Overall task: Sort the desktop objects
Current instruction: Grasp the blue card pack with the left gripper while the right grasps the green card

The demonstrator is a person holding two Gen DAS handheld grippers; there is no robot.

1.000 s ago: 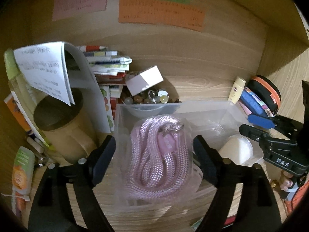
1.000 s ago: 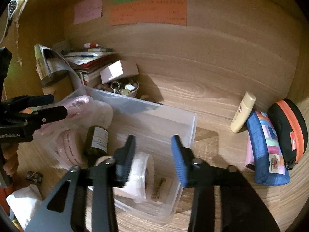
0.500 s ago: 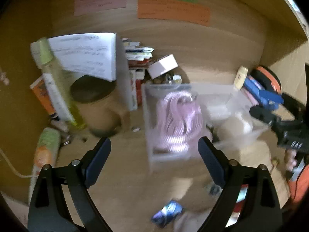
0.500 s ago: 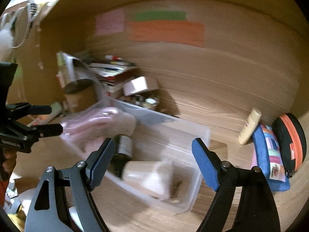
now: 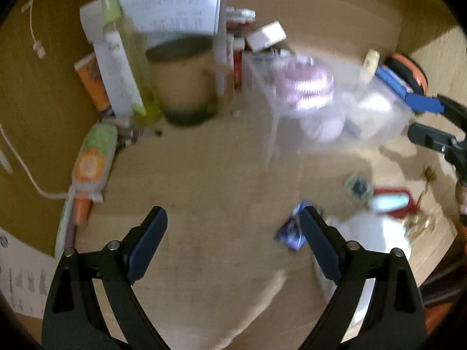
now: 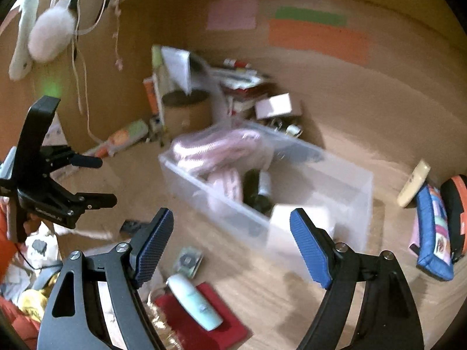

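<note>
Above the table (image 5: pixel 219 175), both grippers hover level with fingers spread wide and empty: left gripper (image 5: pixel 233 242), right gripper (image 6: pixel 232 243) facing the clear bin (image 6: pixel 292 204).

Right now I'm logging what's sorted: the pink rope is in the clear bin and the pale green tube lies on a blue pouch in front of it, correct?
Nearly. The pink rope is in the clear bin, but the pale green tube lies on a red pouch, not a blue one, as the right wrist view shows.

Wooden desk nook under warm, dim light

Pink, green and orange paper notes (image 6: pixel 318 40) stick to the wood back wall (image 6: pixel 379 102); the desktop (image 5: pixel 210 180) is light wood.
</note>
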